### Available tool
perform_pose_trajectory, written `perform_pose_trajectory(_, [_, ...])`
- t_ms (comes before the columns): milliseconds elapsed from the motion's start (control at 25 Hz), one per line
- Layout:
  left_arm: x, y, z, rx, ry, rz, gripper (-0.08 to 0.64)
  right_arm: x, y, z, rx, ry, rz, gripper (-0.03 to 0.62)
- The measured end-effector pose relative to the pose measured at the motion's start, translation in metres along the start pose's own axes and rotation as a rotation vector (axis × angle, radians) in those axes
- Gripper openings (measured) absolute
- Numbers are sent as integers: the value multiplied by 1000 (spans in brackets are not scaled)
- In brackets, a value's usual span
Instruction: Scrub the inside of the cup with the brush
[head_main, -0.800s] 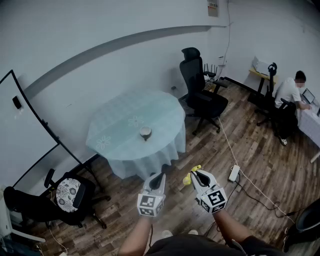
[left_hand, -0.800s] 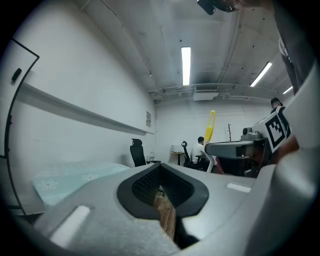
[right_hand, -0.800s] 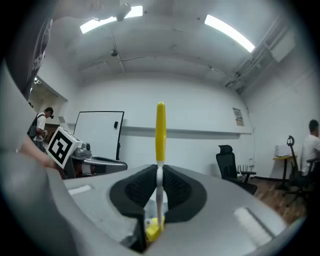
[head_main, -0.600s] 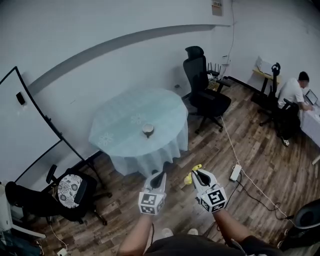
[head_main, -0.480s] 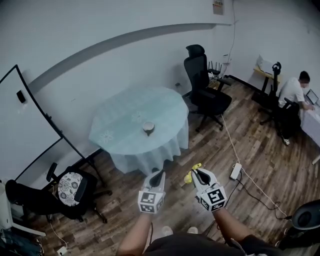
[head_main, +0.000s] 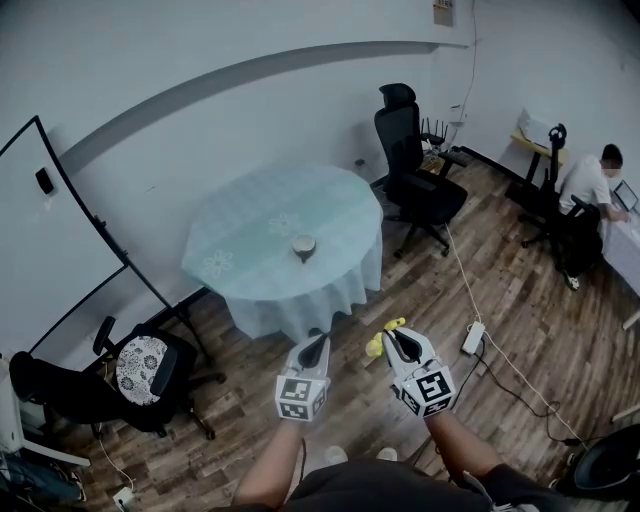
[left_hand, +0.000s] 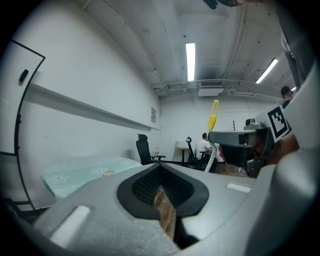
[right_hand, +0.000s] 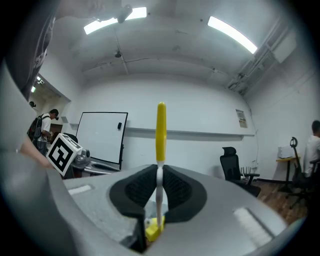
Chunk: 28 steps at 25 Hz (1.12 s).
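The brush (right_hand: 160, 132) stands clamped in the right hand-held gripper (right_hand: 159, 172).

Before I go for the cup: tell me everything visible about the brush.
The brush is slim and plastic-looking: a yellow upper length, a thin white neck, a yellow block low between the jaws. The right gripper is shut on the white neck, its dark ribbed pads pressing both sides. It points straight out along the jaws, touching nothing else. Bristles cannot be made out.

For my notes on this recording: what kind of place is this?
Probably an office or meeting room: a round table, a black office chair and a whiteboard.
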<state>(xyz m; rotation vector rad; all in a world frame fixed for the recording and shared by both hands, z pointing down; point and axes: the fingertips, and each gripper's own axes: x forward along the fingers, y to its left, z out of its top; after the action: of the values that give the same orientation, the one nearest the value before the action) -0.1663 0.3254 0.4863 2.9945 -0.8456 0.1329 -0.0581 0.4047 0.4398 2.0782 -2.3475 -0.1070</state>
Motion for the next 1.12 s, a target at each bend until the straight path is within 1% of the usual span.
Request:
perform_pose_trajectory(160, [-5,18,-4,0,1,-19,5,14,14,4,-9,-11,-3,38])
perform_pose_trajectory(280, [-11,36,-8,2,7,-20,5,25,26,4,-16,-13,-9,38])
perform_pose_trajectory(520, [-20,66,-19,-3,15,-30,5,43,43,-3,-22,-3,-31,38])
perform_pose_trajectory(680, [-18,82,-17,-2,9,-32,5,56,49,-4,-21,5,-36,38])
perform_pose_trajectory(920, [-7,89,-17,-2,4,-37,5,69,40,-6,-27,5,-55,38])
perform_pose_trajectory(1120, [18,92,-14,37,22,-33,5,86,17,-10,-17,0,-67,38])
